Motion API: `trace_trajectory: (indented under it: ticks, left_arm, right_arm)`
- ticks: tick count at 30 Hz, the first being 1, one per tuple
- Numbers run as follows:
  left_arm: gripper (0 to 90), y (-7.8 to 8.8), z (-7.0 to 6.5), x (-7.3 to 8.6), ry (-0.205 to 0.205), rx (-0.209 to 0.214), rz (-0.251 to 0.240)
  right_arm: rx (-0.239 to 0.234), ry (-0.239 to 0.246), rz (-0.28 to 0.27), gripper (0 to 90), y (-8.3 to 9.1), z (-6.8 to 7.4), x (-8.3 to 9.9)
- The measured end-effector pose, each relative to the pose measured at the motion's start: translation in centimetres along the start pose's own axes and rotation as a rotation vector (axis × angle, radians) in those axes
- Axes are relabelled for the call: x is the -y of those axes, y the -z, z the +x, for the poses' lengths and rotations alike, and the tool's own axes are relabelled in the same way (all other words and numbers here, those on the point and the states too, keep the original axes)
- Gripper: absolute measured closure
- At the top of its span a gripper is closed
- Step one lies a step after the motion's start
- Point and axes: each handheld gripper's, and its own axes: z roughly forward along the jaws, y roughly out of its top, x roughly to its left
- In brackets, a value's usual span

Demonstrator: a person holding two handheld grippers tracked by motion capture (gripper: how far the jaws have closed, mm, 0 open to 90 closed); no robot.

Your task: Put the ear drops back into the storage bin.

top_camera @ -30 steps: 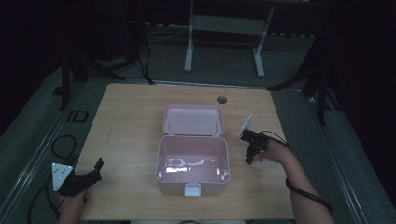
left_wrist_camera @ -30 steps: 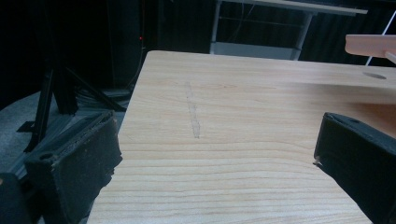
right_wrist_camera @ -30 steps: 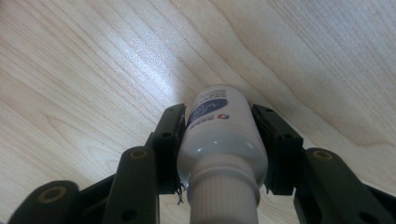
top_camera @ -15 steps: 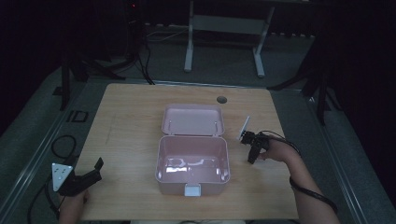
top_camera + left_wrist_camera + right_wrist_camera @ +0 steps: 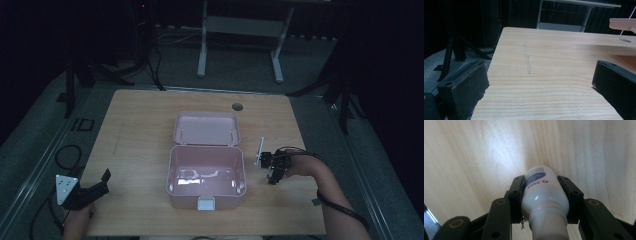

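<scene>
Right gripper view: jaws are clamped on a small white bottle [image 5: 544, 195], one pad on each side of its body just above the ribbed cap, label end pointing out past the jaw tips toward the table [image 5: 474, 157] below. So the pick looks done & the step in hand is the carry.

High view: right gripper [image 5: 272, 167] sits just right of the open pink box [image 5: 206, 175], lid laid flat behind it, w/ nothing between jaws and box wall.

Next move, as I judge it: lift enough to clear the near wall, bring the bottle over the box interior, lower, then release. Bottle is smooth and round, so grip should stay firm till it's down.

Left gripper [image 5: 95, 187] is at the table's front-left corner, well apart from the box; in the left gripper view its jaws stand wide w/ bare wood between them, holding nothing.
</scene>
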Motion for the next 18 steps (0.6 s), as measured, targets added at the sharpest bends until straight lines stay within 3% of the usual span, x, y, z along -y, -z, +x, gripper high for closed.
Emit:
trace_trajectory:
  ticks: [6, 10, 13, 18]
  left_arm:
    - [0.5, 0.0, 0.0, 0.0, 0.000, 0.000, 0.001]
    - [0.5, 0.0, 0.0, 0.0, -0.001, -0.001, 0.002]
    - [0.5, 0.0, 0.0, 0.0, -0.002, -0.002, 0.001]
    - [0.5, 0.0, 0.0, 0.0, -0.002, -0.003, 0.002]
  right_arm:
    - [-0.004, 0.090, 0.021, 59.5, 0.0, 1.1, 0.2]
    - [0.039, 0.150, 0.064, 59.5, 0.0, 2.1, 0.0]
    - [0.044, 0.196, 0.096, 59.5, 0.0, 2.8, -0.2]
    - [0.033, 0.217, 0.072, 59.5, 0.3, 3.3, -0.2]
